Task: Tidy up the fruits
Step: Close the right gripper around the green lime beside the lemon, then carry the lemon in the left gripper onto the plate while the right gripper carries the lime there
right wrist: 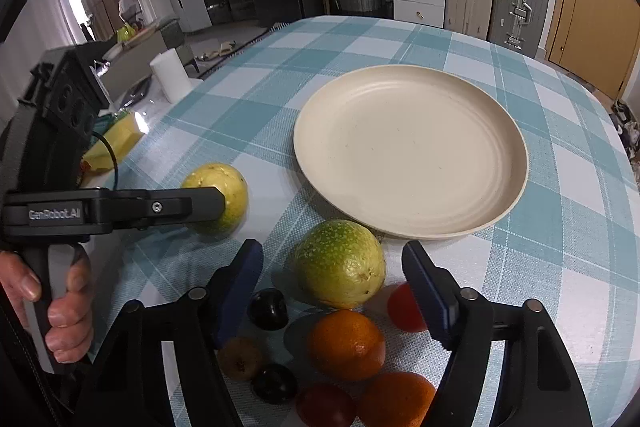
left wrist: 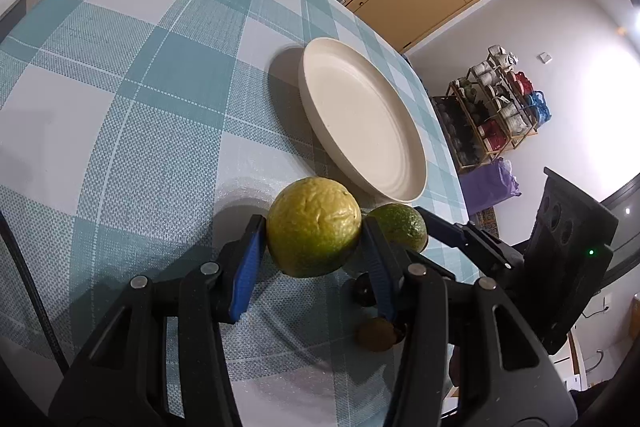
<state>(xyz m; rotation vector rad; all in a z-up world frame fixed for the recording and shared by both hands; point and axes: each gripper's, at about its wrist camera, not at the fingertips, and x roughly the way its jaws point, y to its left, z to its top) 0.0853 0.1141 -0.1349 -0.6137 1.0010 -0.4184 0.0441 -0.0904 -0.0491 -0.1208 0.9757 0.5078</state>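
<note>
The cream plate (right wrist: 412, 147) sits on the blue and white checked tablecloth (right wrist: 560, 267) with nothing in it. All the fruit is outside the plate, near its front edge.

The left gripper (left wrist: 314, 239) points across the table toward the plate. Its two blue pads (left wrist: 250, 259) press on both sides of a yellow-green guava (left wrist: 314, 227), so it is squeezing that fruit. In the right wrist view this same guava (right wrist: 224, 187) is to the left of the plate, and a person's hand (right wrist: 60, 311) holds the gripper's handle.

The right gripper (right wrist: 332, 283) is wide open, with its pads on either side of a second green guava (right wrist: 340, 263) but not touching it. This guava rests on the cloth just in front of the plate.

Closer to the camera lies a bunch of small fruit: two oranges (right wrist: 348, 345), a red tomato (right wrist: 404, 309), two dark plums (right wrist: 268, 309), a brown kiwi (right wrist: 240, 357) and another dark red fruit (right wrist: 326, 405) at the bottom.

A white paper roll (right wrist: 172, 75) and a yellow sponge (right wrist: 116, 139) sit at the table's far left edge.
</note>
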